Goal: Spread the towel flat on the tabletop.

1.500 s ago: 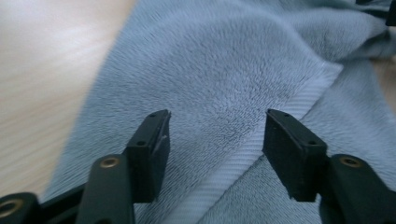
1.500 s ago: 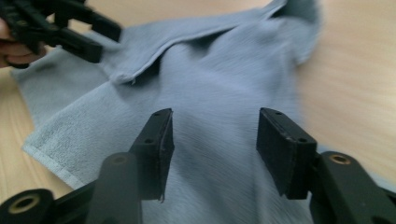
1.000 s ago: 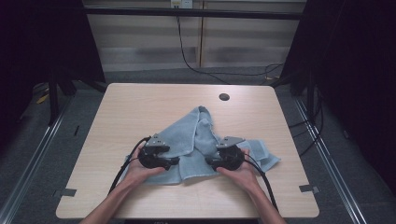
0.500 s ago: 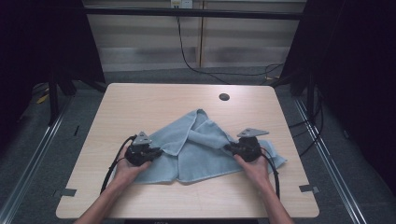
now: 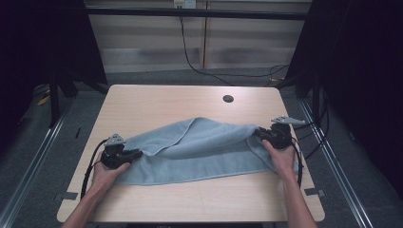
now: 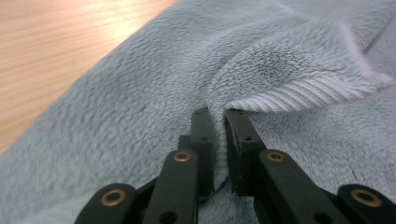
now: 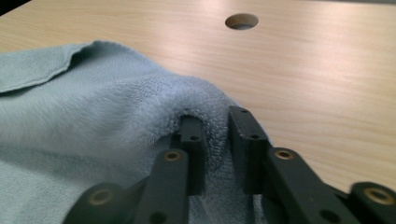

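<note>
Dark studio surround, with black frame posts and a pale panelled wall at the far side. Item one, table [image 5: 157, 102]: light wood top, largest surface, with a round cable hole [image 5: 228, 99] near its far edge, right of centre. Item two, towel [image 5: 204, 152]: pale blue terry cloth, stretched left to right across the near half of the table, one flap folded over toward the centre, lower edge lying on the wood. Item three, left gripper [image 5: 135, 153]: at the towel's left end, jaws closed on a pinched ridge of cloth beside the ribbed hem; cloth runs up between the black jaws and fans out beyond them. Item four, right gripper [image 5: 258, 133]: at the towel's right end, jaws clamped on a bunched fold, which fills the gap between them; bare wood lies just beyond. Step in hand, as judged: spreading the towel flat by drawing its two ends apart. To do it well: keep both pinches firm, pull evenly and level so neither corner slips, hold the cloth low over the table, and clear the folded flap before setting it down.
</note>
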`<state>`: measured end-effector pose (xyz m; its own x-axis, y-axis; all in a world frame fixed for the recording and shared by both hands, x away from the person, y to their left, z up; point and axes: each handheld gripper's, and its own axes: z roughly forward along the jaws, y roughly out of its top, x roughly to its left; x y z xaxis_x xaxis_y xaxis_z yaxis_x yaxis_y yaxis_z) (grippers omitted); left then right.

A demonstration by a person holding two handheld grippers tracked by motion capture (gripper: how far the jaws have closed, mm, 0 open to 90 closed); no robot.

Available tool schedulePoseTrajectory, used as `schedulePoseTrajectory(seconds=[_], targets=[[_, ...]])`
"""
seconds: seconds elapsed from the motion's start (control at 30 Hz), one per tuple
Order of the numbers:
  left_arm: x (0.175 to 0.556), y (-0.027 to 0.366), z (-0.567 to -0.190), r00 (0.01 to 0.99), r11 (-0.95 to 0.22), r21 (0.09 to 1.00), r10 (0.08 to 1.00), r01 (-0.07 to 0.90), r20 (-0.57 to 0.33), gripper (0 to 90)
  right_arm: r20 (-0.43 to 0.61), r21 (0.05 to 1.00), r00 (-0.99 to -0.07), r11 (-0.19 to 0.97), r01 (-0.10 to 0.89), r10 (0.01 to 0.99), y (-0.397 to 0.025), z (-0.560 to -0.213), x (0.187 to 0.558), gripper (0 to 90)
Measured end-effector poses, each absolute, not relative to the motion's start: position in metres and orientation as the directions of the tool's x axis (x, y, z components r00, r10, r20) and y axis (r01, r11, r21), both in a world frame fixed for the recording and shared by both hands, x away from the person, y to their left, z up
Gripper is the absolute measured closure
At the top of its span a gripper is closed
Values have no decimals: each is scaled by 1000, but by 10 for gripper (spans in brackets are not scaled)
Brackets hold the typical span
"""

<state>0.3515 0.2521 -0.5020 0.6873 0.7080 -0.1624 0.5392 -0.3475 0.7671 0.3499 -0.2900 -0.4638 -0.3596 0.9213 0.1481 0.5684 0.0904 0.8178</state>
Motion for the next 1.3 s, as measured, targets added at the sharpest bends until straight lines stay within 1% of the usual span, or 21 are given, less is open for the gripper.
schedulePoseTrajectory(seconds=[0.1,0.13,0.17,0.2,0.23,0.27,0.3,0.37,0.47,0.5,0.53,0.6,0.63,0.7,0.73,0.77,0.87,1.0,1.17,1.23,1.3], targets=[[348,249,-494,691,-324,785,701,528,-176,718,162,819,-333,62,571,929,-289,-468,353,572],[348,249,-494,691,-324,785,701,528,-176,710,165,823,-327,53,565,930,-289,-466,351,541],[347,248,-488,697,-300,806,693,510,-183,687,164,832,-334,52,552,928,-289,-462,349,516],[347,248,-488,697,-300,806,693,510,-183,664,164,832,-334,52,552,928,-289,-462,349,516],[346,248,-486,701,-286,810,685,511,-200,654,171,848,-349,43,528,921,-288,-453,342,484],[347,246,-485,701,-285,808,683,515,-206,654,171,848,-349,43,528,921,-288,-453,342,484],[348,240,-484,706,-302,809,684,504,-185,629,184,858,-380,41,512,907,-285,-444,334,468],[351,231,-486,717,-312,805,670,505,-191,609,197,855,-396,41,517,897,-279,-440,329,430],[353,221,-490,720,-328,799,670,503,-178,557,194,854,-451,75,514,871,-268,-441,330,431],[354,217,-492,720,-336,791,670,511,-180,556,189,855,-455,82,513,870,-264,-442,331,446],[356,210,-497,722,-373,772,674,515,-155,584,190,855,-467,88,511,864,-261,-443,335,449],[357,207,-502,730,-408,751,669,519,-140,790,198,857,-481,88,508,854,-253,-445,345,449],[358,207,-503,737,-416,748,660,517,-143,831,200,853,-481,89,514,853,-249,-446,350,450],[358,208,-503,741,-414,748,654,519,-152,843,199,847,-486,100,522,851,-245,-448,356,450],[358,212,-503,742,-406,746,647,529,-174,859,204,818,-481,122,563,853,-239,-458,367,445],[358,212,-503,742,-406,746,647,529,-174,861,214,801,-483,130,584,849,-237,-464,372,446],[354,217,-504,748,-400,747,636,530,-190,862,194,761,-476,175,625,858,-234,-480,375,456],[351,221,-504,751,-405,743,631,532,-194,862,173,712,-493,238,661,853,-232,-496,366,460],[349,222,-505,752,-406,743,629,532,-195,860,152,707,-501,260,657,852,-229,-499,350,461],[344,225,-505,752,-399,736,620,546,-222,859,139,690,-517,292,662,844,-226,-497,335,463],[343,226,-505,755,-402,737,618,543,-218,857,130,686,-524,305,661,842,-225,-496,329,462]])
